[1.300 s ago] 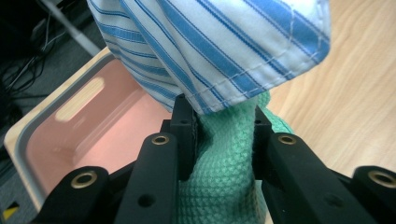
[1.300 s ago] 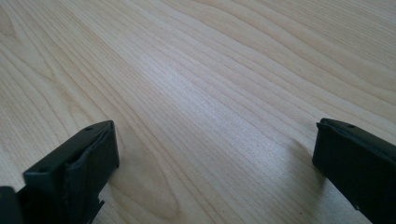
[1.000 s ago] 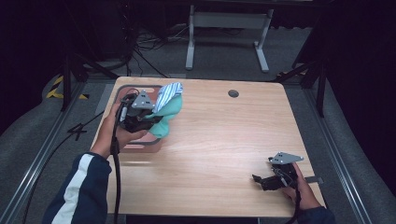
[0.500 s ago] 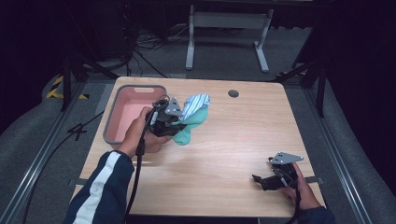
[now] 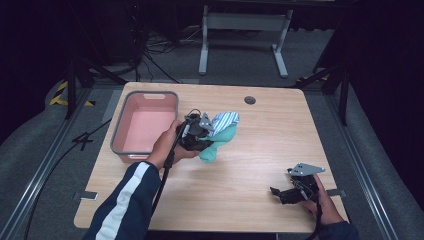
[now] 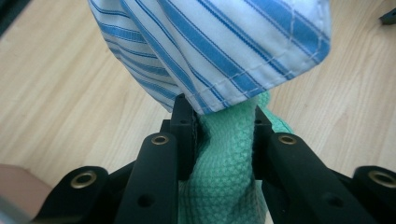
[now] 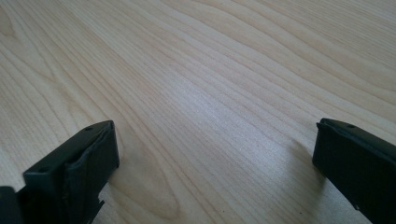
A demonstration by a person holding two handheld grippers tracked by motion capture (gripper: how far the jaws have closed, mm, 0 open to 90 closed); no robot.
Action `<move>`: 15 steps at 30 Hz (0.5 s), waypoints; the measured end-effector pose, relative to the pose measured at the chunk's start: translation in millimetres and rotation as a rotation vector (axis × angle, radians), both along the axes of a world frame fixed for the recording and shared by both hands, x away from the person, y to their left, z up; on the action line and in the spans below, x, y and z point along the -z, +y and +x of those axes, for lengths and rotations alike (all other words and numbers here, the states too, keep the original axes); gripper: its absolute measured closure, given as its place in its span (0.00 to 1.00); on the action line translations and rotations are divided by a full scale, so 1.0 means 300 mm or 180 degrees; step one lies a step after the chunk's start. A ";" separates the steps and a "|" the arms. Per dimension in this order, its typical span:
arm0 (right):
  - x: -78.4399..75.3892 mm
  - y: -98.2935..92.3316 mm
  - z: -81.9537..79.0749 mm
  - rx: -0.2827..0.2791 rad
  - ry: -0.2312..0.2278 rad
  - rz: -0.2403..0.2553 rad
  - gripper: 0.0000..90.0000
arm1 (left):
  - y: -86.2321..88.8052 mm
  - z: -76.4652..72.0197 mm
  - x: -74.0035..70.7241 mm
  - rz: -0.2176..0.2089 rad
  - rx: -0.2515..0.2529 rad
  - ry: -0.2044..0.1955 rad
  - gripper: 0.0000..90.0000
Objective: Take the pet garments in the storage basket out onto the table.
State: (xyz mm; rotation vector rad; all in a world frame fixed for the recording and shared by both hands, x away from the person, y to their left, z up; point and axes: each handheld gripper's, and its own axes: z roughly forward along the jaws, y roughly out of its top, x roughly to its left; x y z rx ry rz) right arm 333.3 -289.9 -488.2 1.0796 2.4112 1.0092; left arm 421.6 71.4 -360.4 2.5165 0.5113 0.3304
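Observation:
My left gripper (image 5: 202, 131) is shut on a bundle of cloth: a green knitted cloth (image 6: 223, 163) squeezed between the jaws, with a blue-and-white striped cloth (image 6: 219, 42) draped over it. In the high view the striped cloth (image 5: 225, 120) and the green cloth (image 5: 216, 144) hang at mid-table, just right of a pink bin (image 5: 145, 125). My right gripper (image 5: 281, 192) rests low at the front right of the table, open, with bare wood between its jaws (image 7: 215, 154).
The pink bin with a grey rim stands at the table's left and looks empty. A dark round grommet (image 5: 249, 100) sits near the far edge. Beyond the table stand a metal frame (image 5: 240, 30) and floor cables.
My left gripper has carried the cloth bundle rightward, from above the pink bin to the middle of the table. The right gripper has stayed put.

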 end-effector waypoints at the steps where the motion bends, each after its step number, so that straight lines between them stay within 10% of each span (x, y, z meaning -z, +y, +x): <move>1: 0.000 0.000 0.000 -0.0001 -0.0006 -0.0003 0.01 | -0.005 0.005 0.011 -0.0001 0.0006 0.0018 0.81; 15: 0.000 0.000 -0.001 0.0002 0.0002 0.0000 0.01 | -0.088 0.019 0.188 0.0205 -0.0024 0.0190 0.80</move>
